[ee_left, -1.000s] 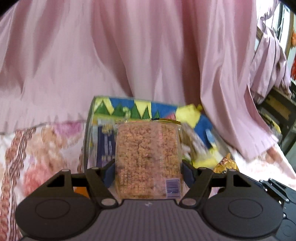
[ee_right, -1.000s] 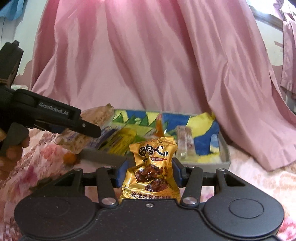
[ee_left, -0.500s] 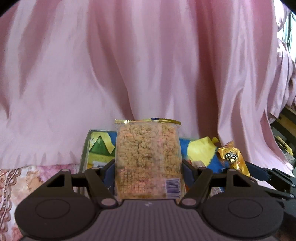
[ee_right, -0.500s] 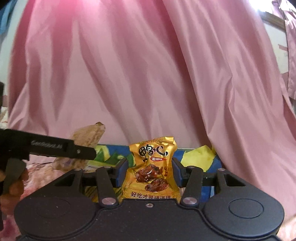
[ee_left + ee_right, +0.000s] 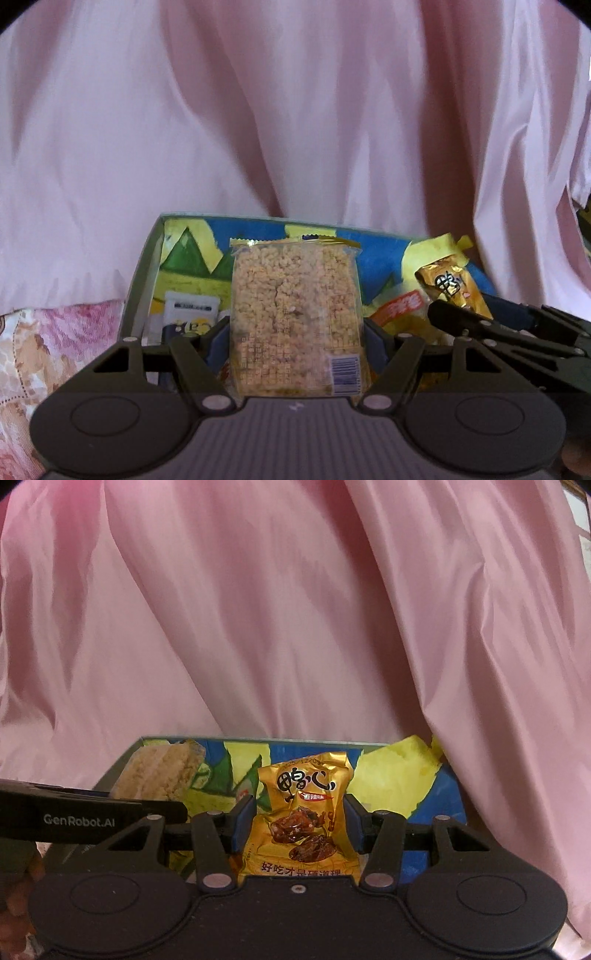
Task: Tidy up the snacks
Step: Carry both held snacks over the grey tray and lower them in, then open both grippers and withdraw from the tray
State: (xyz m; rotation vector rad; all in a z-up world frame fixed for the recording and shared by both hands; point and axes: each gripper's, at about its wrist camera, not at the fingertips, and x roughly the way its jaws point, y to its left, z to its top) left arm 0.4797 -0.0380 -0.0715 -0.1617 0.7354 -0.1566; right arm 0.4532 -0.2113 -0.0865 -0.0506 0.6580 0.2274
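My left gripper (image 5: 295,341) is shut on a clear pack of puffed rice cake (image 5: 295,314), held upright over the near side of a colourful cardboard box (image 5: 146,258). My right gripper (image 5: 297,825) is shut on a gold snack packet (image 5: 304,808) with brown meat pictured on it, held upright over the same box (image 5: 448,801). The gold packet also shows in the left wrist view (image 5: 452,286), and the rice cake shows at the left in the right wrist view (image 5: 162,771). Both hover above snacks lying in the box.
The box holds several packets, among them a white and blue one (image 5: 190,312) and an orange one (image 5: 400,306). A pink curtain (image 5: 295,110) hangs right behind the box. A floral cloth (image 5: 44,350) covers the surface to the left.
Both grippers have moved forward and down over the box with their packets. The box interior now fills more of both views than half a second ago.
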